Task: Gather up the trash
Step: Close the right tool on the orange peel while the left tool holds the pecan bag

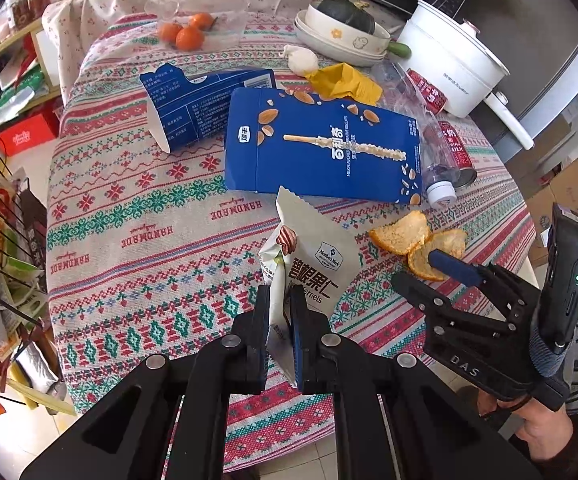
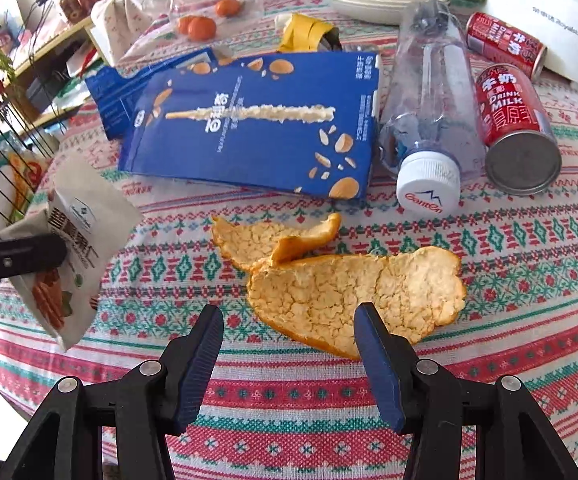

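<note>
My left gripper (image 1: 280,320), low centre, pinches a white snack packet (image 1: 313,264) above the tablecloth (image 1: 137,248). My right gripper (image 2: 289,344) gapes wide around orange peel (image 2: 353,284). Beyond lies a blue box (image 2: 257,120).

A white crinkled foil snack packet (image 1: 313,264) with black Chinese lettering stands upright, pinched at its lower edge between the left tongs (image 1: 280,320). Two curled orange-peel pieces (image 2: 353,284), pale pith upward, lie flat just ahead of the spread right tongs (image 2: 289,344). Beyond them lie a flattened blue cardboard biscuit box (image 2: 257,124), a clear plastic bottle (image 2: 429,120) on its side, and two red milk cans (image 2: 517,120).
</note>
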The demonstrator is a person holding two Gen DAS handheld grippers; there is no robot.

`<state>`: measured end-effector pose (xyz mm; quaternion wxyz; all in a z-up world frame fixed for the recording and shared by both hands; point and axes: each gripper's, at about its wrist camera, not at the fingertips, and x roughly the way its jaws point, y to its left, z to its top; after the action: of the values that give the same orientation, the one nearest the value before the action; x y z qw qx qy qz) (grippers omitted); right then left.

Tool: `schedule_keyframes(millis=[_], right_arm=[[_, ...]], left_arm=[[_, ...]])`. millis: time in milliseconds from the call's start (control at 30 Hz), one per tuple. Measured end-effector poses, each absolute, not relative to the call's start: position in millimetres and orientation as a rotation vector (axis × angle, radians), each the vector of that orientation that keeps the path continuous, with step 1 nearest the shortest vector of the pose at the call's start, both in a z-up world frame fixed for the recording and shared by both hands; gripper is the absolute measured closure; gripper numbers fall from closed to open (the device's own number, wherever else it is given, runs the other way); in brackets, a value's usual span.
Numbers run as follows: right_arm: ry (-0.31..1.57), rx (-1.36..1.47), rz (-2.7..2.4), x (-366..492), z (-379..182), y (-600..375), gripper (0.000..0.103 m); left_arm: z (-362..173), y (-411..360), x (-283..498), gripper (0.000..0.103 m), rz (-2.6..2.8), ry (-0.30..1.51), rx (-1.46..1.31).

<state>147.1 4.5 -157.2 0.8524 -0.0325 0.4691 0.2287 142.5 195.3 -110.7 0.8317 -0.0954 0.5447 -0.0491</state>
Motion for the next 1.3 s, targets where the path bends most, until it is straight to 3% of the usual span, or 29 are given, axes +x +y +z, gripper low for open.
schedule_keyframes(millis=[267,367,400,433,1300], right_arm=[[0.891,-0.221,0.398,151.0,-166.2,20.9,0.047],[0.876,-0.224,0.372,153.8,-164.2,18.9,0.065],[0.877,-0.216,0.37,155.0,-162.9,17.1,0.088],[0.888,-0.205,0.373,156.9,-162.2,14.7,0.096],[0.872,0.077,0.341,142.4,-104.3,-83.8,0.096]], left_arm=[[-115.6,193.6,142.6,0.094,-0.104,1.169,-0.165],[-115.3,193.7,143.2,0.094,-0.103,1.168,-0.169],[-114.8,193.1,143.3,0.094,-0.104,1.167,-0.169],[-114.4,192.4,143.3,0.094,-0.105,1.166,-0.168],[-98.4,149.8,145.7,0.094,-0.178,1.139,-0.164]])
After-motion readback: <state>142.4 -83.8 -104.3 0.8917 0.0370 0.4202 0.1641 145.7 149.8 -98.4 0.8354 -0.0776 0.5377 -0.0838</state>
